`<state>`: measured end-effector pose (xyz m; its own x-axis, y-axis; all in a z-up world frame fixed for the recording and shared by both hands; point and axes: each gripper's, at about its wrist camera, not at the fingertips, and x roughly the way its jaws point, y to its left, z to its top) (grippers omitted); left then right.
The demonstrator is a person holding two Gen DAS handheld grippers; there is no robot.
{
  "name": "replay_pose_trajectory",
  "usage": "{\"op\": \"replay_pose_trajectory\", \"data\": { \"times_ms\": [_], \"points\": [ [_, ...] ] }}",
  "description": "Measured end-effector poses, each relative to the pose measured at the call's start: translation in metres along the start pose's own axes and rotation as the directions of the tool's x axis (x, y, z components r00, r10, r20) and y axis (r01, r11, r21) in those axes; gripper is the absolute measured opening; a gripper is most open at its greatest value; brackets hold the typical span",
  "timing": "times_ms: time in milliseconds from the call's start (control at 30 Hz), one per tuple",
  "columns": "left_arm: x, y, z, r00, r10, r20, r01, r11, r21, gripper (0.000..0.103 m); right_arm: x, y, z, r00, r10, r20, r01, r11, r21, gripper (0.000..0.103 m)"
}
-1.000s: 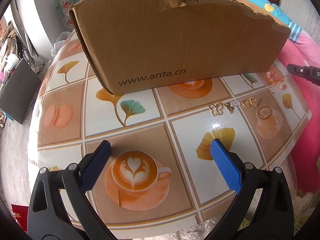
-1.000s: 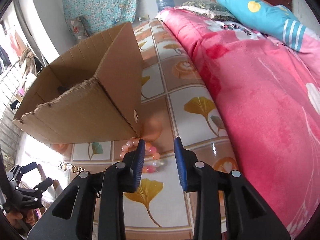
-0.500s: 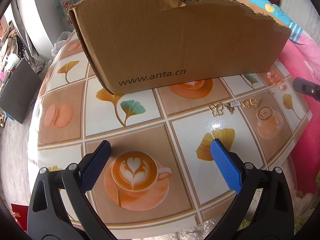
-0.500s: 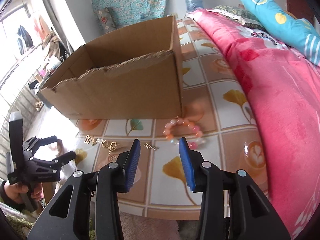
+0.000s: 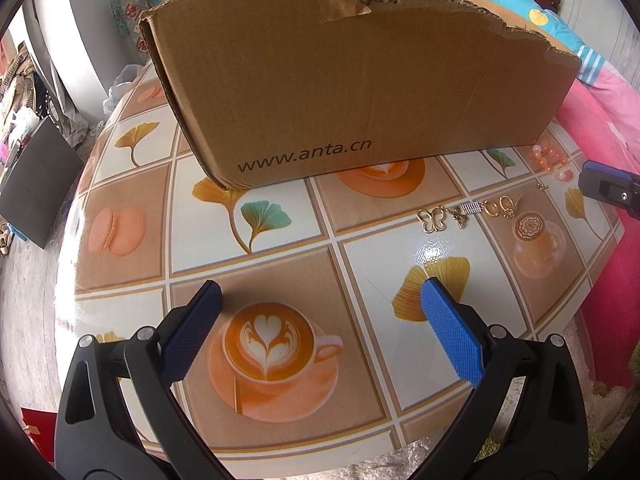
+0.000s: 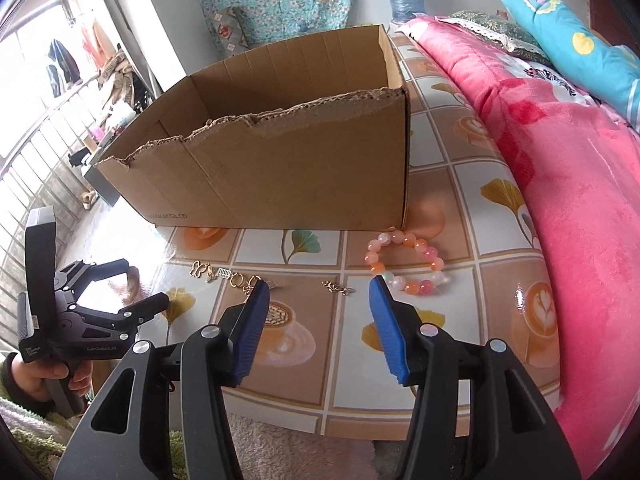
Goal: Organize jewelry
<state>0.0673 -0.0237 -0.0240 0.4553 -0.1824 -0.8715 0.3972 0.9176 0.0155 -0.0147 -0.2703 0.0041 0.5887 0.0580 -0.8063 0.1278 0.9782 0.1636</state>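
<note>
An open cardboard box [image 5: 352,92] stands on the patterned table [image 5: 280,256]; it also shows in the right wrist view [image 6: 280,152]. A row of small gold jewelry [image 5: 468,214] lies in front of it, with a butterfly piece [image 6: 200,269] at its left end. A pink and orange bead bracelet [image 6: 404,262] lies near the box's right corner, and a small gold chain [image 6: 338,288] beside it. My left gripper [image 5: 320,304] is open and empty above the table's near edge. My right gripper [image 6: 318,300] is open and empty, just short of the chain.
A pink blanket [image 6: 560,160] covers the bed to the right of the table, with a blue pillow [image 6: 568,44] behind. The table's front edge [image 6: 360,412] is close under the right gripper. Clutter and a railing [image 6: 48,140] lie to the left.
My right gripper has pulled back, swung left and opened wider; the bracelet, chain and gold pieces now lie ahead of it. My left gripper has stayed put.
</note>
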Motion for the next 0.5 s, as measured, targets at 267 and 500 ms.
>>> {"op": "replay_pose_trajectory", "data": {
  "times_ms": [267,500],
  "points": [
    [-0.004,-0.001,-0.001,1.0,-0.018,0.011,0.018,1.0,0.014,0.096,0.0,-0.002,0.001,1.0,0.007,0.008,-0.007,1.0,-0.003,0.051],
    [-0.021,-0.006,0.008,0.988,-0.11,0.107,0.106,0.993,0.045,0.095,0.004,0.01,0.0,0.999,0.038,0.016,-0.037,0.998,-0.042,0.051]
  ]
}}
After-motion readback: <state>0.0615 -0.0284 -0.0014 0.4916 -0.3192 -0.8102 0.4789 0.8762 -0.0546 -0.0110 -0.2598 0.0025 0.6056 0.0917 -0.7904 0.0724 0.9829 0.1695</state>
